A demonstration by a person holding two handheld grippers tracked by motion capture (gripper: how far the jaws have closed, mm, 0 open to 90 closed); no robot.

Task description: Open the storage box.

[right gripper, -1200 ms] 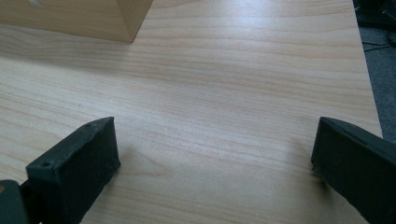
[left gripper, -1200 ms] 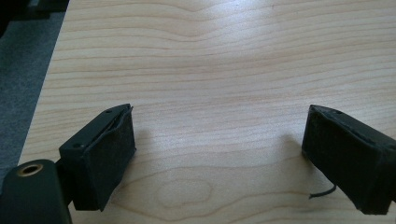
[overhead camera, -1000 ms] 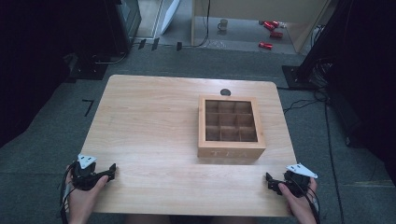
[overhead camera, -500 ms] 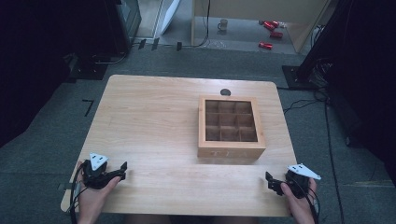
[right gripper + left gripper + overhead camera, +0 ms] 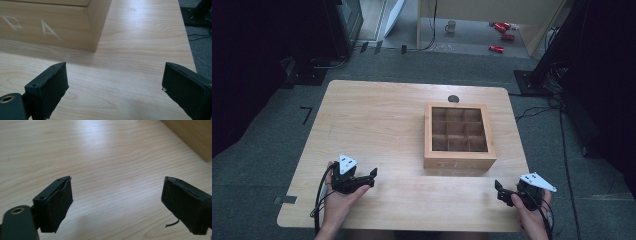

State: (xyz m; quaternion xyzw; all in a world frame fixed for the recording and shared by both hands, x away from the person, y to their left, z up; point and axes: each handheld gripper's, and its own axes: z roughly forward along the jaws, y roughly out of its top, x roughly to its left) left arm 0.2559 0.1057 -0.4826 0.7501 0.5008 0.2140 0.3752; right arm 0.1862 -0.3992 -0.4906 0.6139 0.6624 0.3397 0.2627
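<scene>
Grippers sit low in the high view, the left gripper (image 5: 373,174) at lower left, the right gripper (image 5: 499,190) at lower right, each in a hand over the table (image 5: 377,120). Both have their jaws wide apart with nothing between them, bare wood showing in the gap; the left jaws have just been closing slightly. Right of centre stands the box (image 5: 459,136), its nine compartments visible through the top. In the right gripper view the box (image 5: 52,25) fills the upper left, letters on its front.

Both tongs, left (image 5: 371,176) and right (image 5: 501,192), gape empty, jaws just narrowing.
</scene>
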